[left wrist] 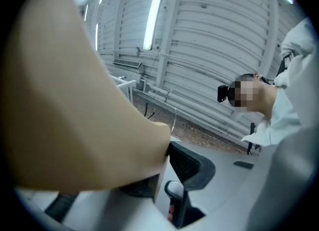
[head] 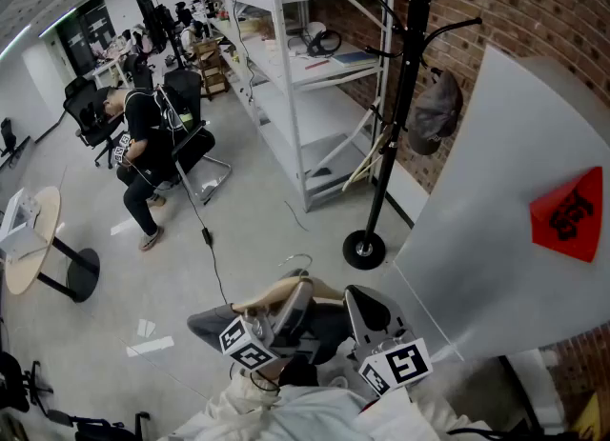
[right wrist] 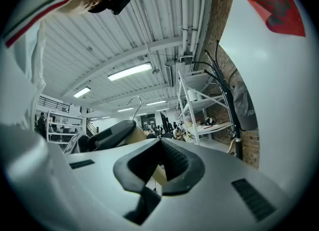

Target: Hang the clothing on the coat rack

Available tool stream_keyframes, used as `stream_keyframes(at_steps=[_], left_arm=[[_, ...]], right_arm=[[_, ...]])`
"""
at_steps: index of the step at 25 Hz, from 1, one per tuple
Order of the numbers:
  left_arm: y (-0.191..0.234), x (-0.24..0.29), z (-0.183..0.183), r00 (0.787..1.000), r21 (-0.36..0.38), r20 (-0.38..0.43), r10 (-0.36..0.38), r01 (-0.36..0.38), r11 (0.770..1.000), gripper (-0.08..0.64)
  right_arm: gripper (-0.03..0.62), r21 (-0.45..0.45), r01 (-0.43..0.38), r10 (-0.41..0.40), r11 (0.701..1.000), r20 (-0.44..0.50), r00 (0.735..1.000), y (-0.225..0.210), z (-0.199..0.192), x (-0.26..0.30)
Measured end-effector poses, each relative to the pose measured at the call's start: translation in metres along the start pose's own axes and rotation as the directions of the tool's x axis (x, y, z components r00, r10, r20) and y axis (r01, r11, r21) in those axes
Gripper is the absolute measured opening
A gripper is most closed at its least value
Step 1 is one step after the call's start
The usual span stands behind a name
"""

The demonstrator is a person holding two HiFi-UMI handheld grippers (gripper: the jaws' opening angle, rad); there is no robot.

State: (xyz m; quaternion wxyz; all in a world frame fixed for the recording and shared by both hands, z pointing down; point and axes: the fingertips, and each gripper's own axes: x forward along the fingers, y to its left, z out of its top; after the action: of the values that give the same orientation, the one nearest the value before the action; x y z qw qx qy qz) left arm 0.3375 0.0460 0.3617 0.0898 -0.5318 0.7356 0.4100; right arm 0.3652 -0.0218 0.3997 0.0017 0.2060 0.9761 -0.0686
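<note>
step: carrying, as i read it. the tan clothing (head: pixel 286 289) is held low, close to the person's body, and is not yet on the rack.
next move: it calls for a lift forward and to the right, hook uppermost, then lowering the hook over a bare arm of the rack.
left gripper (head: pixel 295 298): clamped on the tan clothing. in the left gripper view the cloth fills the space at the jaws (left wrist: pixel 162 167) and hides one pad.
right gripper (head: pixel 360 304): jaws drawn together till the tips meet (right wrist: pixel 159 147). a tan sliver shows in the gap behind the tips, so it seems to pinch the cloth's other end, though the view is too cramped to be sure.
hanger hook (head: pixel 297 260): thin wire, rising free from the cloth just beyond the left gripper.
coat rack (head: pixel 400 106): black and upright by the brick wall, well apart from the grippers. a dark cap (head: pixel 434 110) hangs on one lower arm, and the upper arms look bare.
beyond: white shelving (head: pixel 295 68), and a seated person (head: pixel 152 144) farther off.
</note>
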Motion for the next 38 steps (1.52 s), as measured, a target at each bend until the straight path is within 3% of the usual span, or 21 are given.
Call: stream_keyframes(at_steps=[10, 23, 31, 38], left_arm=[[0.083, 0.016, 0.051, 1.000, 0.012, -0.007, -0.022, 0.022, 1.000, 0.100], [0.219, 0.057, 0.140, 0.994, -0.029, -0.013, -0.108, 0.107, 0.994, 0.100], [0.267, 0.070, 0.169, 0.984, -0.060, -0.042, -0.175, 0.172, 0.983, 0.100], [0.303, 0.077, 0.186, 0.983, -0.074, -0.050, -0.179, 0.175, 0.982, 0.100]], right_arm=[[0.023, -0.002, 0.000, 0.000, 1.000, 0.025, 1.000, -0.012, 0.000, 0.103], [0.024, -0.031, 0.077, -0.076, 0.997, 0.051, 0.996, -0.033, 0.009, 0.267], [0.023, -0.027, 0.137, -0.135, 0.990, 0.072, 0.988, -0.034, 0.006, 0.324], [0.023, -0.023, 0.190, -0.189, 0.982, 0.051, 0.981, -0.042, 0.001, 0.345]])
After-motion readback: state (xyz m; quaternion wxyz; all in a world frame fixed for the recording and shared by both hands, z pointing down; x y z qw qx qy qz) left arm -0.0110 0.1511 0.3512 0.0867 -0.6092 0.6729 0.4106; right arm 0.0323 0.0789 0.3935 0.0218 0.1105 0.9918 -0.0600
